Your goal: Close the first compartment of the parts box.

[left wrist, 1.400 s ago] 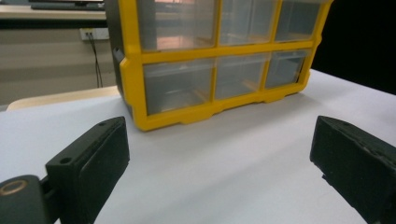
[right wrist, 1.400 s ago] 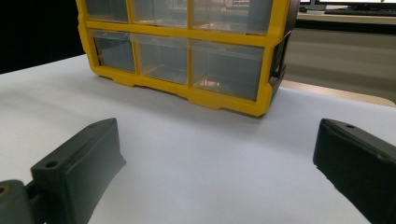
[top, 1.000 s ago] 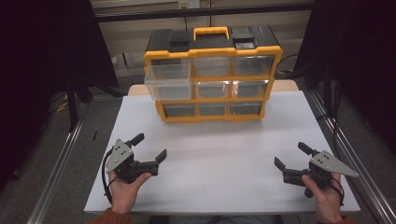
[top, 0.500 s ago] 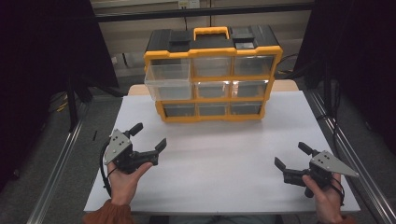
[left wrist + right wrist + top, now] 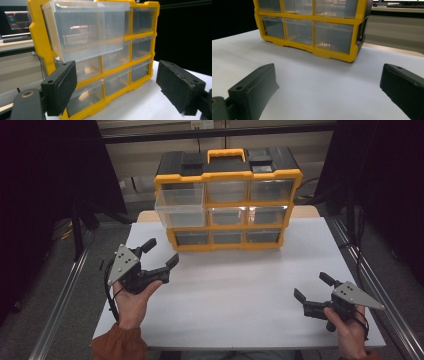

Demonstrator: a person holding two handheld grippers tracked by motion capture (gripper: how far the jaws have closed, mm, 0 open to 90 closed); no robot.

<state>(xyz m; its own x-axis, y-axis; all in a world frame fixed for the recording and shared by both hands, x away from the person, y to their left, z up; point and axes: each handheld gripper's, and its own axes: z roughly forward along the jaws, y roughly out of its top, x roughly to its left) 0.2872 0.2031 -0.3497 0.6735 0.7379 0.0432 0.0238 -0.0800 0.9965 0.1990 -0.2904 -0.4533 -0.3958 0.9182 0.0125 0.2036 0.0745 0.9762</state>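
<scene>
White table (image 5: 240,290); monitor (image 5: 15,21) behind; dark curtains (image 5: 45,195).

sleeve (image 5: 117,342): rust-orange | hand-held gripper (image 5: 159,254): black, grey three-cornered plate, black cable

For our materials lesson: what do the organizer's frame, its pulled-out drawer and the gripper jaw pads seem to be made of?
Organizer frame: probably moulded plastic, yellow and smooth with a slight sheen.
Pulled-out drawer: likely clear plastic, glossy; the compartments behind show through it.
Jaw pads: matte black with a grainy surface, perhaps rubber or foam; the look leaves it open.
</scene>
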